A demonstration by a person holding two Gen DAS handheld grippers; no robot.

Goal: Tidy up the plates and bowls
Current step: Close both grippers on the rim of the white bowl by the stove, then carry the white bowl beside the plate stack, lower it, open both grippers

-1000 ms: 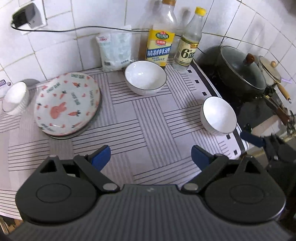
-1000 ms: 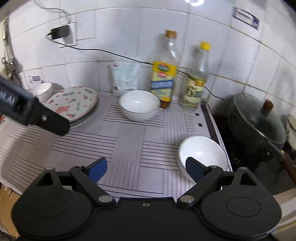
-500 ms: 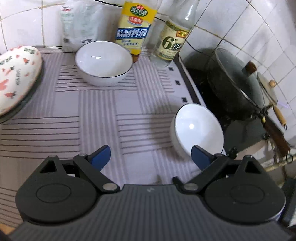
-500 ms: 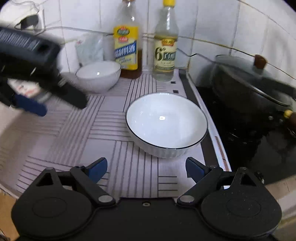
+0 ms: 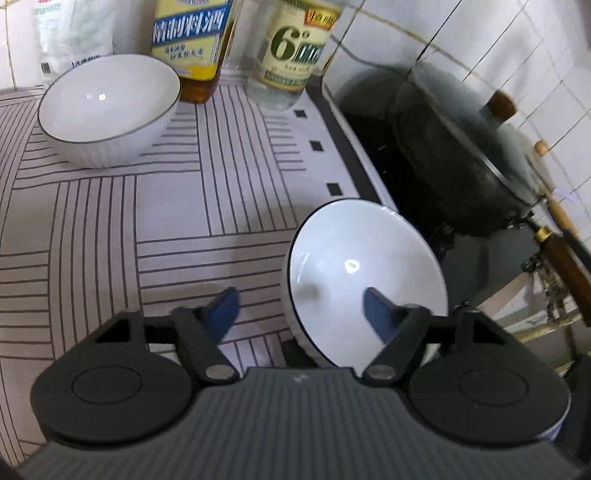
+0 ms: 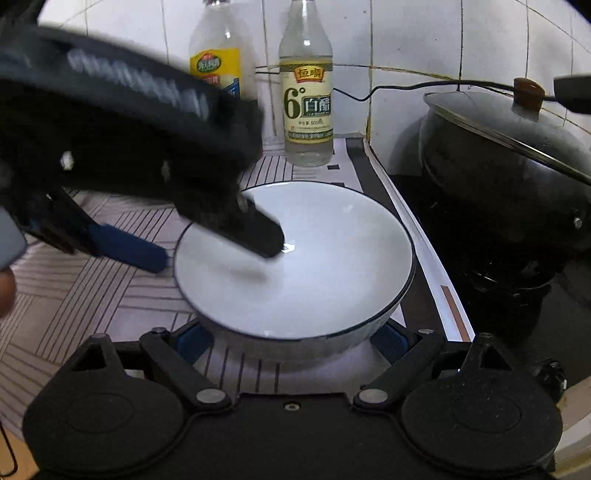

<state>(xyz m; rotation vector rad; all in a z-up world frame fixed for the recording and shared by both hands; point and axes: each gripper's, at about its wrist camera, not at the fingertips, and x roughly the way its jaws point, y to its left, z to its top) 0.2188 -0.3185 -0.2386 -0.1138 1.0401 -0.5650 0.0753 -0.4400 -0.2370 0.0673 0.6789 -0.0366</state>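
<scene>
A white bowl with a dark rim [image 5: 354,258] [image 6: 306,273] sits near the right edge of the striped mat [image 5: 177,229]. My left gripper [image 5: 301,310] [image 6: 216,256] straddles the bowl's left wall, one blue finger outside on the mat and the other inside the bowl. Its jaws are closing, with a gap still showing between the outer pad and the wall. My right gripper [image 6: 291,339] is open at the bowl's near side, its fingertips [image 6: 192,339] half hidden under the rim on either side of the base. A second white bowl [image 5: 107,110] stands at the back left.
Two bottles [image 5: 192,44] [image 5: 295,48] and a white bag [image 5: 74,33] line the tiled wall behind the mat. A black lidded wok [image 5: 461,147] [image 6: 498,166] sits on the stove just right of the bowl, its wooden handle [image 5: 565,251] pointing toward the counter edge.
Both grippers have come down and in on the near bowl. The left jaws have narrowed around its left wall. The rabbit plate has dropped out of view.
</scene>
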